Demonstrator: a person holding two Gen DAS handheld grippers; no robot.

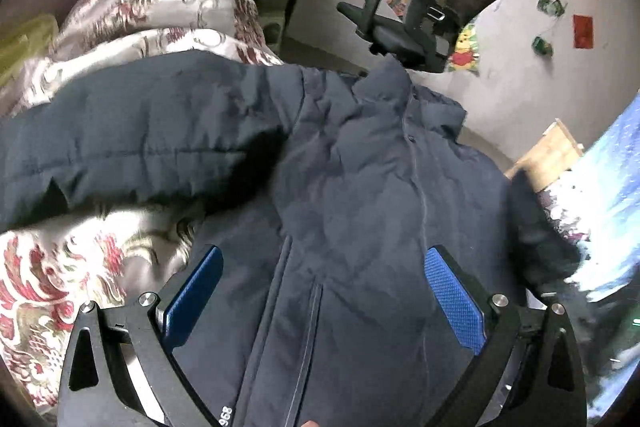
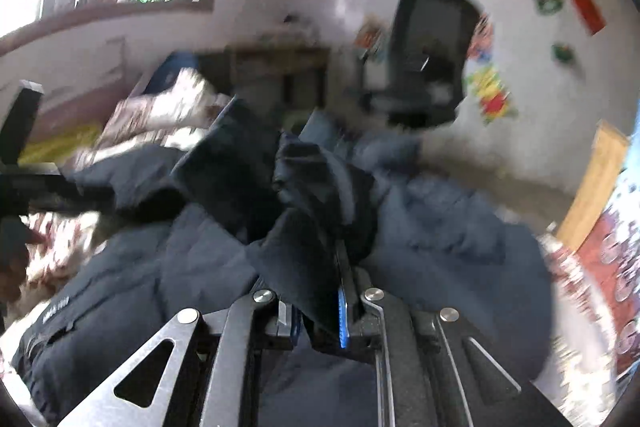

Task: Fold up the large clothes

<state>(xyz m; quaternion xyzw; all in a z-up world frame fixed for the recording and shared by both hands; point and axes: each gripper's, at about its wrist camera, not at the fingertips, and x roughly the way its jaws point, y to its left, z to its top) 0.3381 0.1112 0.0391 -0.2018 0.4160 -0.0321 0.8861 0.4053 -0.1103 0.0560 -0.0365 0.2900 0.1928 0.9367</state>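
Jacket (image 1: 360, 187): a navy padded coat, lying front-up on the bed (image 1: 60, 287) over a floral quilt.
Handling: probably bulky, soft and slick — best taken at cuffs, hem or collar.
Left hand-held gripper (image 1: 324, 291): hovering over the jacket's front, fingers spread wide, holding nothing.
Right hand-held gripper (image 2: 320, 307): tilting down, pressed together, pinching a bunched fold of the jacket — likely a sleeve.

We are counting one navy padded jacket (image 1: 360, 187), one floral quilt (image 1: 152, 11), one black office chair (image 1: 432, 15), two grippers, left gripper (image 1: 324, 291) and right gripper (image 2: 320, 291), and one red card (image 1: 583, 31) on the wall.
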